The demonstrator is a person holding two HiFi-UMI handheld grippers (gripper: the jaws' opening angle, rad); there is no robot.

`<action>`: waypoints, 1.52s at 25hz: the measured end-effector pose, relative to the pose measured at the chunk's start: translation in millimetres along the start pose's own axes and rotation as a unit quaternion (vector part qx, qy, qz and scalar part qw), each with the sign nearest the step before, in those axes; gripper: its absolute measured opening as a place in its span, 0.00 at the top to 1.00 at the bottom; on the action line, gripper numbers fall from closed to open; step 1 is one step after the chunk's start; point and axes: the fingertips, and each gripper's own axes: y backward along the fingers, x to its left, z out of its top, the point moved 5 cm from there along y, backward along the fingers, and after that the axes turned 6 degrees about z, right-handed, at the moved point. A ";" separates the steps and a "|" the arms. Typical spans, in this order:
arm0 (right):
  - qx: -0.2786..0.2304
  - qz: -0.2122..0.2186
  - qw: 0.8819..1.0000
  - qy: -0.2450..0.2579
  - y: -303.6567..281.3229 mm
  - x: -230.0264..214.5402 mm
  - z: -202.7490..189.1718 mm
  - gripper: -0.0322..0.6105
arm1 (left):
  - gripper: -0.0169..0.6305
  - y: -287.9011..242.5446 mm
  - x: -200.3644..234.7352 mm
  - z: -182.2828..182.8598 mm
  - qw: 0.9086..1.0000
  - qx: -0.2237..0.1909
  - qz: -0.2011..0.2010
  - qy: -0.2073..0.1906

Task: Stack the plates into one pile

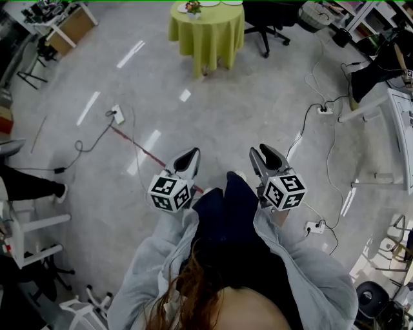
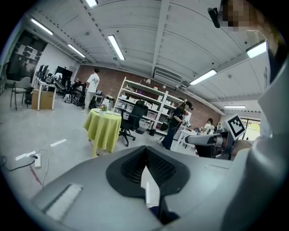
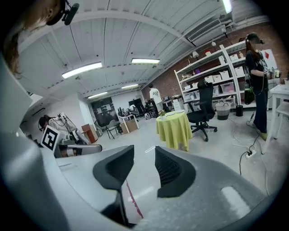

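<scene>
White plates (image 1: 211, 3) lie on a small round table with a yellow-green cloth (image 1: 206, 35), far across the floor at the top of the head view. They are also in the left gripper view as plates (image 2: 110, 113) and in the right gripper view as plates (image 3: 173, 113). I hold both grippers in front of my body, well short of the table. The left gripper (image 1: 188, 158) has its jaws together at the tips (image 2: 145, 148), with nothing in them. On the right gripper (image 1: 267, 155) a gap shows between the fingers (image 3: 144, 152), and only floor is visible through it.
Cables and power strips (image 1: 117, 114) run over the grey floor. A black office chair (image 1: 268, 19) stands beside the table. White chairs (image 1: 26, 232) stand at the left, a white desk (image 1: 397, 116) at the right. People stand by the shelves (image 2: 149, 101).
</scene>
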 end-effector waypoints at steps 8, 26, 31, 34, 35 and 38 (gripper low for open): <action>0.040 0.053 0.998 -0.005 -30.9 12.3 -6.5 0.60 | 0.96 12.9 14.8 -7.9 0.999 0.005 0.033 0.011; 0.023 0.085 0.996 0.024 -170.5 -105.2 114.7 0.60 | 0.96 -130.7 88.5 89.3 0.994 -0.043 0.095 0.041; 0.028 0.086 0.996 0.025 -197.5 -146.0 134.7 0.61 | 0.96 -178.8 94.8 110.8 0.994 -0.046 0.096 0.034; 0.028 0.089 0.995 0.023 -206.0 -161.4 140.7 0.61 | 0.96 -197.0 97.2 115.0 0.993 -0.046 0.100 0.040; 0.028 0.089 0.995 0.022 -207.5 -165.9 141.5 0.62 | 0.96 -202.3 97.0 115.4 0.993 -0.046 0.101 0.042; 0.034 0.085 0.996 0.014 -210.5 -178.3 141.7 0.62 | 0.96 -216.2 92.5 117.7 0.994 -0.042 0.095 0.044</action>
